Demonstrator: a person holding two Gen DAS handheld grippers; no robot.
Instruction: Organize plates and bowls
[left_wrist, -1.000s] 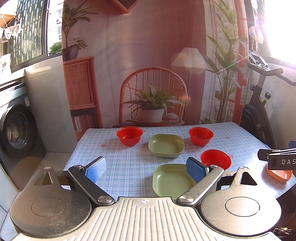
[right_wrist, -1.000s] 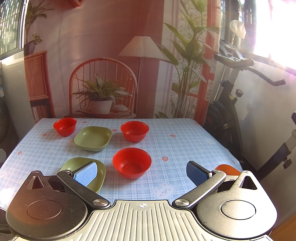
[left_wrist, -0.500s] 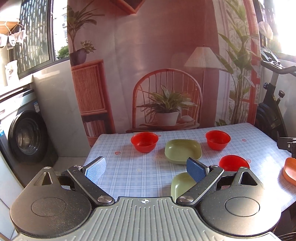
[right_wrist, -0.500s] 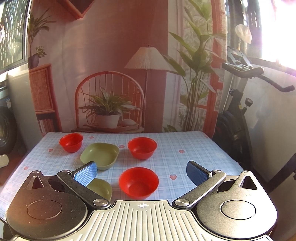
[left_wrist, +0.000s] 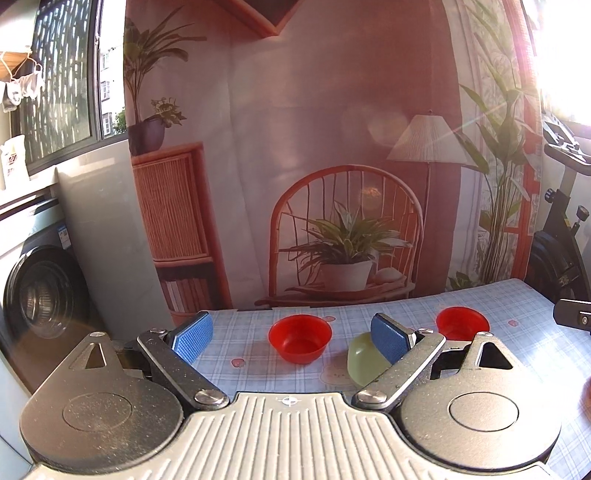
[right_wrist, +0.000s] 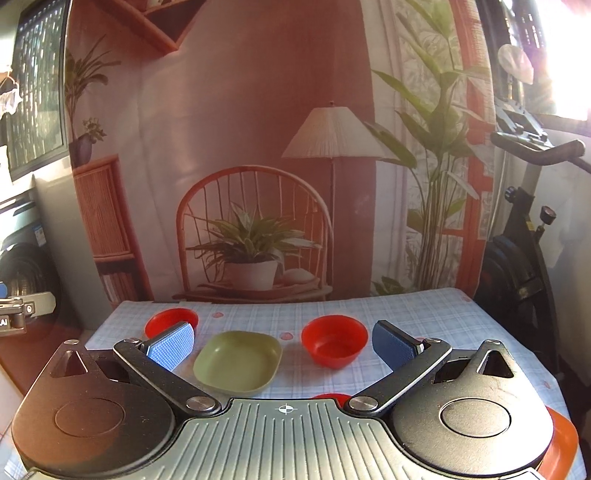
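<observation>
While both grippers hang above the near edge of the checked tablecloth (right_wrist: 424, 310), neither holds anything: the left gripper (left_wrist: 291, 338) has its blue-padded fingers (left_wrist: 192, 336) spread wide with only cloth between them, and the right gripper (right_wrist: 282, 341) is spread just as wide.

From the right wrist, a green square bowl (right_wrist: 238, 360) sits on the cloth between the fingers, nearer the left pad, and its inside looks bare. Beside it to the right stands a red bowl (right_wrist: 334, 345), upright and also bare inside, apart from the green one. A second red bowl (right_wrist: 168, 320) lies farther back on the left, partly hidden behind the left pad. The rim of another red bowl (right_wrist: 330, 396) peeps over the gripper body at the near edge; its contents cannot be seen. An orange dish (right_wrist: 563, 443) shows at the lower right corner, mostly covered by the gripper.

From the left wrist, a red bowl (left_wrist: 299, 341) stands between the fingers with nothing in it. The green bowl (left_wrist: 364, 360) is half hidden behind the right pad, and another red bowl (left_wrist: 461, 325) sits beyond it. A washing machine (left_wrist: 37, 295) stands off to the left of the table
</observation>
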